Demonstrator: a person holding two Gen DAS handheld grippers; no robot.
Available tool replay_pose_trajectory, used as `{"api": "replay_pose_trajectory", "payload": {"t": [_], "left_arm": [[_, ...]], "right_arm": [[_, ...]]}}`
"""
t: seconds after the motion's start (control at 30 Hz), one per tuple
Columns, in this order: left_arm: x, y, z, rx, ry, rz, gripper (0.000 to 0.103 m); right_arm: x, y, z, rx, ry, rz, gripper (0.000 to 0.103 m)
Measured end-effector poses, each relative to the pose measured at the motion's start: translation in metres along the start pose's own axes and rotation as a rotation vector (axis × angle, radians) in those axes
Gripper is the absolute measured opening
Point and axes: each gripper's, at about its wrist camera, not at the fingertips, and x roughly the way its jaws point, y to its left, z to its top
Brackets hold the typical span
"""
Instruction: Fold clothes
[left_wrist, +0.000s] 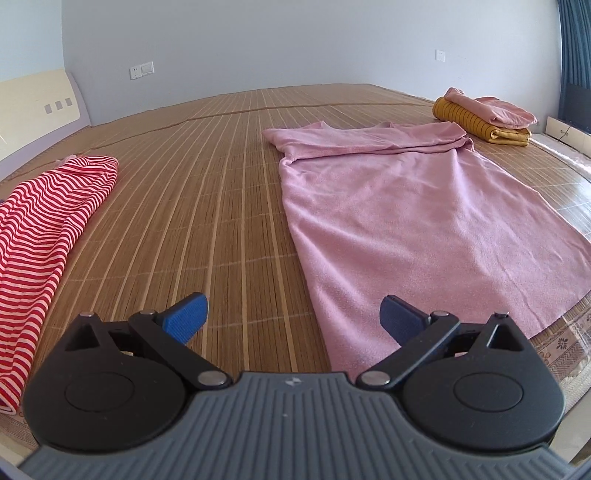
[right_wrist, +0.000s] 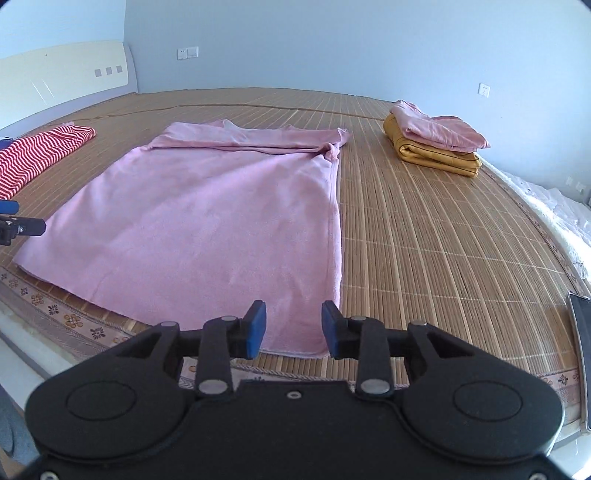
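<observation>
Left wrist view first: my left gripper (left_wrist: 293, 321) is hanging over the near edge of the bamboo mat (left_wrist: 207, 206) with its jaws wide apart and nothing in them. The pink garment (left_wrist: 424, 221) lies flat on the mat, hem at the near edge, neckline toward the far side. Its sleeves look already folded in across the top, so I'd say I'm mid-fold on this one, with the long body still to double over.

From the right wrist view, my right gripper (right_wrist: 293, 328) sits just above the hem's near right corner, jaws partly apart, not clamped on anything yet.

A red striped garment (left_wrist: 48, 229) waits by the mat's left edge, unfolded as far as I can tell. Over at the far right corner there's a finished pile, a folded pink piece (right_wrist: 439, 129) on top of a folded mustard piece (right_wrist: 432, 155).

Next move, as I read it: drop both grippers onto the two hem corners, pinch all the layers, then lift and carry the hem toward the neckline. The left one needs to shift right a bit first, since it's partly over bare mat.
</observation>
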Motion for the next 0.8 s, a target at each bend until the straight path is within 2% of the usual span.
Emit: {"api": "replay_pose_trajectory", "payload": {"t": [0.1, 0.2, 0.23, 0.37, 0.47, 0.57, 0.6, 0.67, 0.7, 0.77, 0.8], "left_arm": [[0.008, -0.006, -0.010, 0.077, 0.037, 0.057, 0.102], [0.005, 0.004, -0.011, 0.037, 0.045, 0.049, 0.102], [0.003, 0.009, -0.007, 0.002, 0.055, 0.031, 0.102], [-0.005, 0.019, 0.005, -0.144, 0.016, -0.116, 0.102], [0.003, 0.008, 0.004, -0.111, 0.024, -0.125, 0.102], [0.012, 0.000, -0.004, -0.110, 0.044, -0.158, 0.102], [0.016, -0.004, -0.007, -0.109, 0.053, -0.150, 0.102], [0.019, -0.014, -0.011, -0.016, 0.040, -0.090, 0.103], [0.018, -0.016, -0.012, -0.001, 0.031, -0.086, 0.103], [0.019, -0.010, -0.013, -0.046, 0.045, -0.094, 0.103], [0.018, -0.009, -0.013, -0.037, 0.045, -0.091, 0.103]], "right_arm": [[0.004, -0.011, -0.008, 0.008, 0.033, -0.046, 0.040], [-0.006, -0.027, -0.009, 0.054, 0.060, -0.046, 0.042], [-0.008, -0.031, -0.008, 0.082, 0.042, -0.023, 0.042], [-0.013, -0.042, -0.005, 0.193, -0.022, 0.074, 0.053], [-0.003, -0.033, -0.001, 0.186, -0.046, 0.084, 0.053], [0.008, -0.020, 0.005, 0.133, -0.061, 0.016, 0.051], [0.011, -0.018, 0.007, 0.120, -0.052, 0.006, 0.051], [0.018, -0.013, 0.011, 0.096, -0.034, -0.013, 0.051], [0.021, -0.013, 0.008, 0.093, -0.024, -0.022, 0.051], [0.025, -0.014, 0.004, 0.087, -0.006, -0.038, 0.051], [0.022, -0.016, 0.002, 0.090, -0.005, -0.039, 0.051]]}}
